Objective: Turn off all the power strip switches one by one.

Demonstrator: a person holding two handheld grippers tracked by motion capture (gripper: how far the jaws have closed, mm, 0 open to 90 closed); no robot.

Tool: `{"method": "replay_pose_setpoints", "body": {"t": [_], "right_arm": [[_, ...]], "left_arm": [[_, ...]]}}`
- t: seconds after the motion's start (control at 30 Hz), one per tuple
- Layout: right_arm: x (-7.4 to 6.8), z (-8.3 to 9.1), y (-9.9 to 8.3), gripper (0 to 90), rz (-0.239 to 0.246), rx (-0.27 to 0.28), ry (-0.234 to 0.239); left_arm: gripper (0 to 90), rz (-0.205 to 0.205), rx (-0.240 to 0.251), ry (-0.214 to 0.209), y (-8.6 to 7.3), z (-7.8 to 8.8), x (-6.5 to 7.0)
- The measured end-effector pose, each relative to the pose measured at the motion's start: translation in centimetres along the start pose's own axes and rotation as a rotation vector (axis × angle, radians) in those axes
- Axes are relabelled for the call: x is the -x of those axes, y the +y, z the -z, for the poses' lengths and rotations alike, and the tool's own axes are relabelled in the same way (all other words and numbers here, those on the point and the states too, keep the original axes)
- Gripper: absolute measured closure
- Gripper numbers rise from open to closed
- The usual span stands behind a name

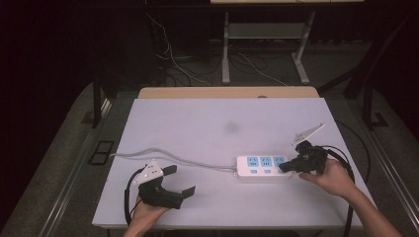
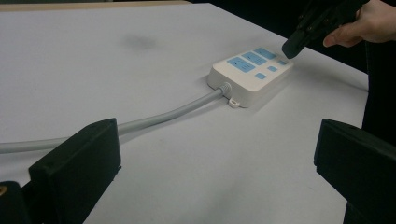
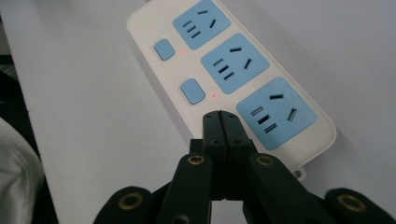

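A white power strip (image 1: 262, 167) with three blue sockets lies on the white table (image 1: 207, 123), right of centre. Its grey cable (image 1: 168, 154) runs off to the left. My right gripper (image 1: 283, 168) is shut, and its tip (image 3: 221, 117) rests on the strip's near edge beside the end socket (image 3: 275, 112). Two blue switches (image 3: 192, 91) show next to small red lights; whatever lies under the tip is hidden. My left gripper (image 1: 180, 181) is open at the front left, its fingers (image 2: 79, 163) wide apart around bare table, well short of the strip (image 2: 250, 74).
A faint dark smudge (image 1: 232, 127) marks the table's middle. A wooden board (image 1: 227, 92) edges the far side. Beyond it stand desk legs (image 1: 226, 49) and loose floor cables. The strip's cable (image 2: 154, 119) crosses in front of my left gripper.
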State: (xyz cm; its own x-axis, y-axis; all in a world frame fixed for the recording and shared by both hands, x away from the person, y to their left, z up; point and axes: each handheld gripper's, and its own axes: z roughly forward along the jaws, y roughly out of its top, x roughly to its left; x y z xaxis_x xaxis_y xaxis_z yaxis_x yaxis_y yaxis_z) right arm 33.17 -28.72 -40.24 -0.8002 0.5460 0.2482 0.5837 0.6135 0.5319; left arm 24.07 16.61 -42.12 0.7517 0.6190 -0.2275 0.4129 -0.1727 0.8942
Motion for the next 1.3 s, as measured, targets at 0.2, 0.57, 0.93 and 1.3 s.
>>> {"method": "replay_pose_setpoints", "body": {"t": [0.2, 0.57, 0.93, 1.3], "right_arm": [[0.3, -0.6, -0.2, 90.0, -0.011, 0.007, -0.008], [0.6, -0.8, -1.0, 90.0, -0.016, 0.057, -0.001], [0.6, -0.8, -1.3, 90.0, -0.022, 0.074, 0.0], [0.4, -0.9, -1.2, 90.0, -0.007, 0.067, -0.012]], "left_arm": [[0.0, -0.003, -0.001, 0.003, 0.0, 0.1, 0.0], [0.0, -0.008, -0.005, 0.004, 0.0, 0.0, 0.0], [0.0, -0.009, -0.008, 0.004, -0.1, -0.1, 0.1], [0.0, -0.008, -0.01, 0.004, -0.1, -0.1, 0.0]]}}
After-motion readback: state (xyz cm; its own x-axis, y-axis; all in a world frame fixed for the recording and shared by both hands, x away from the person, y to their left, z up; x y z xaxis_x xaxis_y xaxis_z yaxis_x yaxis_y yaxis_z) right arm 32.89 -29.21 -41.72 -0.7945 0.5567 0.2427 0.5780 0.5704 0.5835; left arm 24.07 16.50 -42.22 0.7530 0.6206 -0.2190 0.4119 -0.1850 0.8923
